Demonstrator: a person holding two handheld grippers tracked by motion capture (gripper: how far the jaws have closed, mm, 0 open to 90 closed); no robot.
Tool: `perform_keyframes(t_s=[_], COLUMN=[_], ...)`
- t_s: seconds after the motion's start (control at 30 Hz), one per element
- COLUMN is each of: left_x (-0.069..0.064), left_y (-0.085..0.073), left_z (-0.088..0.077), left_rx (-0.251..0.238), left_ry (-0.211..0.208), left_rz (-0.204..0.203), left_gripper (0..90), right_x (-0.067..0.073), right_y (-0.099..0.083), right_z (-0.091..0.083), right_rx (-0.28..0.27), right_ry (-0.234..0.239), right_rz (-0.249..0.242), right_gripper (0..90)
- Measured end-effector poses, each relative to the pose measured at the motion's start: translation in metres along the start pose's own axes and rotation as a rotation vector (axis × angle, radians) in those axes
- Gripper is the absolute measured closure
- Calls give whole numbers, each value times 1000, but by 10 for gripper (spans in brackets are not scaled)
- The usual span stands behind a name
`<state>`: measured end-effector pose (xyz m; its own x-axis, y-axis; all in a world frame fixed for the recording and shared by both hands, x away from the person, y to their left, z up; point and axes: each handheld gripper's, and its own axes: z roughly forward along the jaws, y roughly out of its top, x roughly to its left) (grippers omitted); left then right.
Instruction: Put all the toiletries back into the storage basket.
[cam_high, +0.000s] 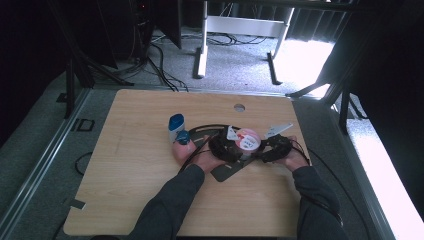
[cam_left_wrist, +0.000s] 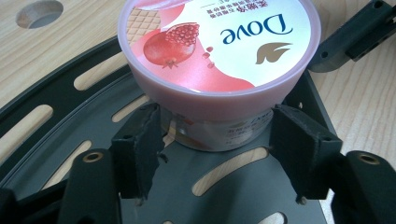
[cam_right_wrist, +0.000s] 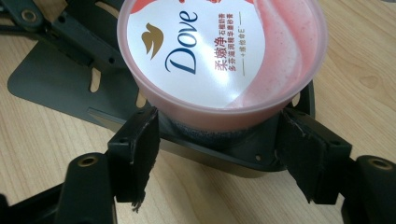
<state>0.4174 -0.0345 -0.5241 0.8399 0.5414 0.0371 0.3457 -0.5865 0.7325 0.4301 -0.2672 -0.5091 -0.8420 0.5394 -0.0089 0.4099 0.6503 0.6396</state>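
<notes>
High view: both grippers, left (cam_high: 231, 146) and right (cam_high: 265, 146), bracketed the Dove tub (cam_high: 248, 140), jaws wide, pads not yet pressing. Judged step: closing to grip below the lid.

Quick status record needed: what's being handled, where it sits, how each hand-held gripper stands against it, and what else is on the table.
item: pink Dove tub, lid on, upright
support: dark slotted plate on wooden table
left hand-held gripper: jaws either side of the tub's body below the lid; contact unclear
right hand-held gripper: jaws flank the tub from the opposite side; contact unclear
nearby: blue-capped bottle, left of the tub
</notes>
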Motion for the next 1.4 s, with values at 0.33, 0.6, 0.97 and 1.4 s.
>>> perform_keyframes(t_s=[0.33, 0.6, 0.97, 1.4], left_x=[2, 1, -1, -4], left_y=[-3, -9, -10, -4], left_z=[-5, -6, -4, 4], left_rx=[-14, -13, -6, 11], left_ry=[11, 16, 145, 169], left_rz=[4, 17, -10, -38], left_gripper=[413, 557, 834, 891], right_x=[-5, -13, -18, -22], right_y=[0, -22, -25, -21], right_z=[-20, -19, -14, 2], right_rx=[-12, -43, -38, -1], right_ry=[-43, -56, -192, -234], right_rz=[-20, 49, 118, 162], right_gripper=[353, 659, 900, 900])
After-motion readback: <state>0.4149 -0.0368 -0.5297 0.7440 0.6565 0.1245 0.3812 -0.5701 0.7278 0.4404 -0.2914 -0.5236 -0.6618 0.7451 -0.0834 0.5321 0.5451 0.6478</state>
